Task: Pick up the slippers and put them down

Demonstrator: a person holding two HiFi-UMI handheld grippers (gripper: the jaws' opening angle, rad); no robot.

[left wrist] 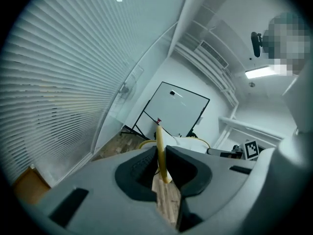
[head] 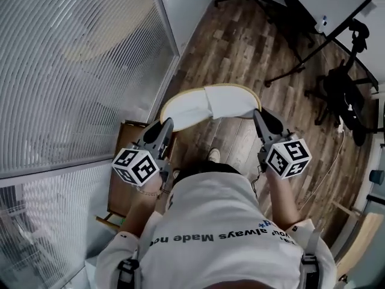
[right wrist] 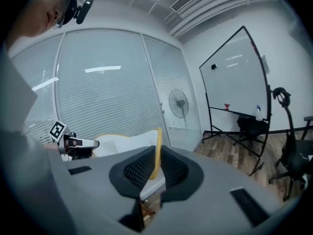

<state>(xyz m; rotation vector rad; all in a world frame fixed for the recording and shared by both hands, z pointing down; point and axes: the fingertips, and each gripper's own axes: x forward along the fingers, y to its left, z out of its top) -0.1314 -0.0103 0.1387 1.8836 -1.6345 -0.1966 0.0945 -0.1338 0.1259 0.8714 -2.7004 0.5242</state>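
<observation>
The glass wall (head: pixel 72 71) with its blinds stands to my left, and the wooden floor (head: pixel 252 41) lies below. The white, yellow-edged slipper (head: pixel 207 104) hangs in the air in front of me. My left hand-held gripper (head: pixel 167 125) pinches its yellow rim at 1 end, and my right hand-held gripper (head: pixel 260 117) pinches the rim at the other.

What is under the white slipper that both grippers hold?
The slipper hangs in the air between the left gripper and right gripper, above wooden floor. The patch straight beneath it is covered by the slipper itself.
</observation>
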